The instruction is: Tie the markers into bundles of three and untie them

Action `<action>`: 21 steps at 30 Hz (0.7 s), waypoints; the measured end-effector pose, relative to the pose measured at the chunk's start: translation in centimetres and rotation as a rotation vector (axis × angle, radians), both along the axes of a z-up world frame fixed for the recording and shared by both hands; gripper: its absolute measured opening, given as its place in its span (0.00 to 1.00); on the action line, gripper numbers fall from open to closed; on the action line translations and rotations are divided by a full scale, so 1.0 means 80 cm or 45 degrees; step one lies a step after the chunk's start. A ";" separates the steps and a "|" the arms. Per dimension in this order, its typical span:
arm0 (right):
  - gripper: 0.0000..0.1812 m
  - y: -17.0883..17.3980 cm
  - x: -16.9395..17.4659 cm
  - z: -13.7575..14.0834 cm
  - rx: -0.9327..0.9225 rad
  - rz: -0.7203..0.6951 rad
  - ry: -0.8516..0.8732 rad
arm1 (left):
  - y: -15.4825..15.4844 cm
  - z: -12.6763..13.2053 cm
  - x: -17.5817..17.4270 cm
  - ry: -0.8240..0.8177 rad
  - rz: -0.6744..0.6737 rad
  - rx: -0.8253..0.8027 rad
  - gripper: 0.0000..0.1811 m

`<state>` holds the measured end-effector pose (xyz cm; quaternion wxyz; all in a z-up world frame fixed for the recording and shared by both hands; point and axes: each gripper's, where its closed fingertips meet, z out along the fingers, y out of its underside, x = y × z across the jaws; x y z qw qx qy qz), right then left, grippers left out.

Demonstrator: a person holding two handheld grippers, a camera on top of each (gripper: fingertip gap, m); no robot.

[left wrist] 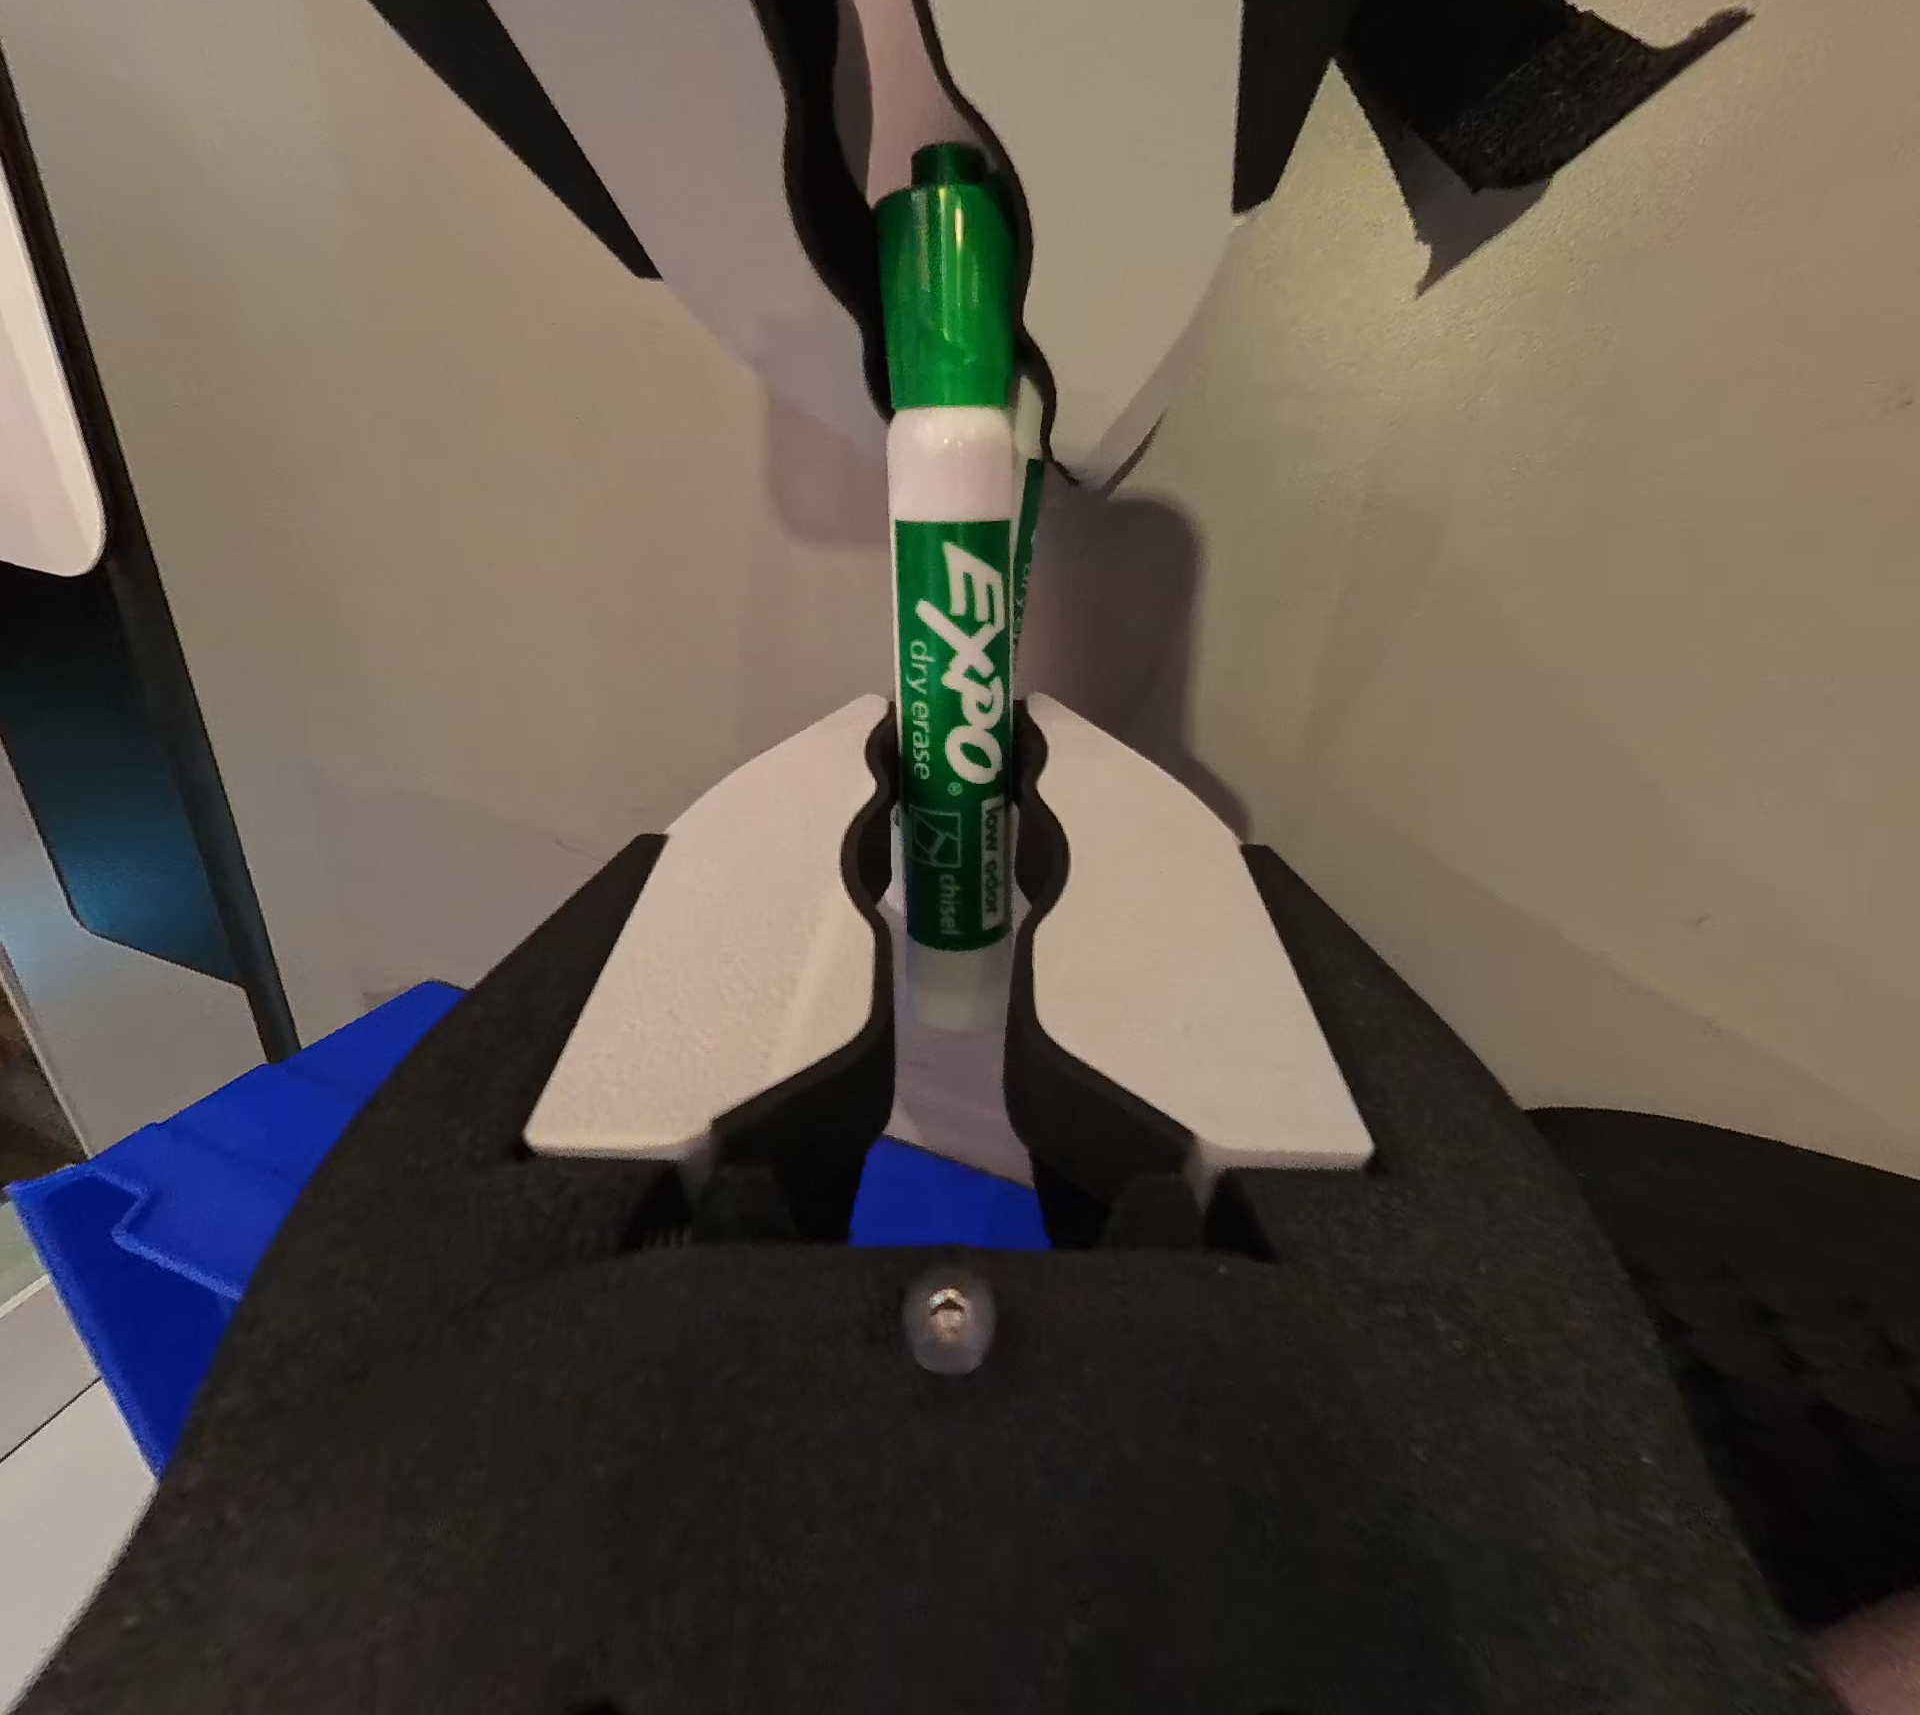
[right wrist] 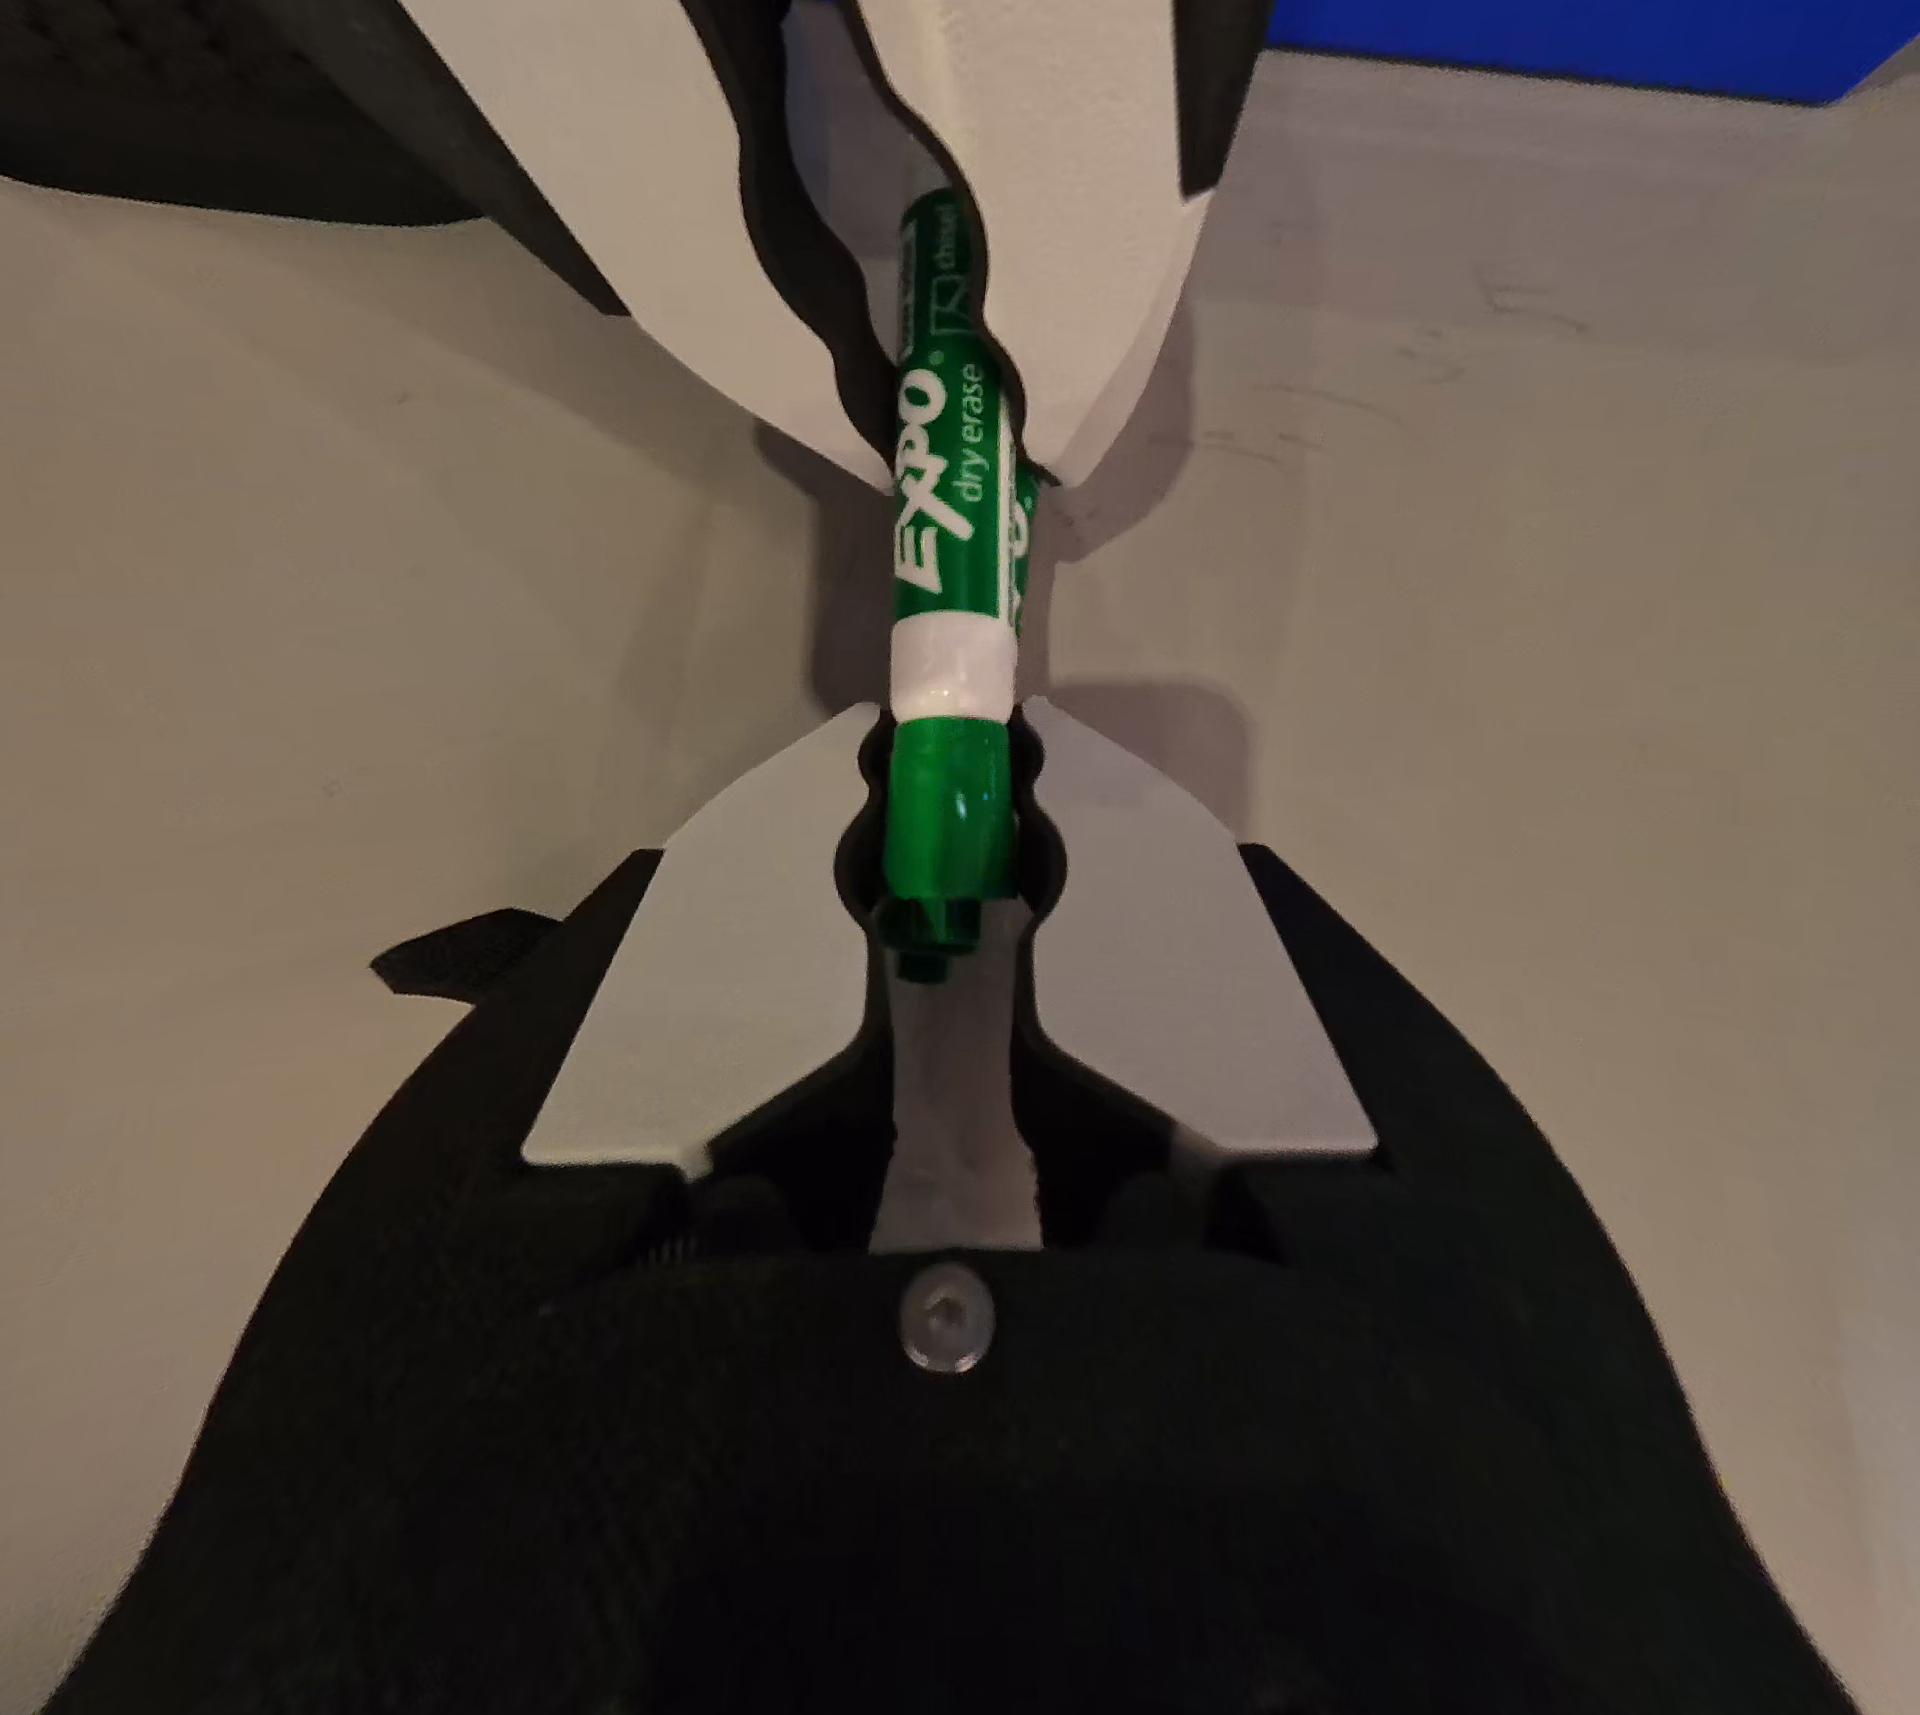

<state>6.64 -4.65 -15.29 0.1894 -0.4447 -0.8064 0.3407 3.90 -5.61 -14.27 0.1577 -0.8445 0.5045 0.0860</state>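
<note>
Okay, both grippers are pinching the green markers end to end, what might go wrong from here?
Only the top green marker shows fully; a second one peeks beside it and might slip out. The left gripper and right gripper grip opposite ends, so uneven pulling could twist them. The black strap lies apart, unwrapped.

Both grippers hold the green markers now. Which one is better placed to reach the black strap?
Probably right. The strap lies beside the right gripper, while the left gripper grips the markers' far end.
</note>
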 end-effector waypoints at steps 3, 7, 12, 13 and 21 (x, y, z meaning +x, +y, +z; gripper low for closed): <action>0.11 0.002 -0.001 0.007 -0.028 -0.011 0.027 | 0.002 0.000 0.000 -0.013 0.001 0.004 0.11; 0.11 0.001 0.000 0.016 -0.079 -0.009 0.047 | 0.002 -0.001 0.005 -0.039 -0.017 0.009 0.12; 0.11 -0.001 -0.002 0.018 -0.108 -0.006 0.059 | 0.003 -0.007 0.005 -0.010 -0.025 0.005 0.12; 0.11 -0.003 -0.003 0.020 -0.118 -0.004 0.067 | 0.003 -0.008 0.004 -0.002 -0.022 0.002 0.12; 0.11 -0.012 -0.006 0.043 -0.197 0.018 0.146 | 0.005 -0.011 -0.001 0.028 -0.005 0.002 0.14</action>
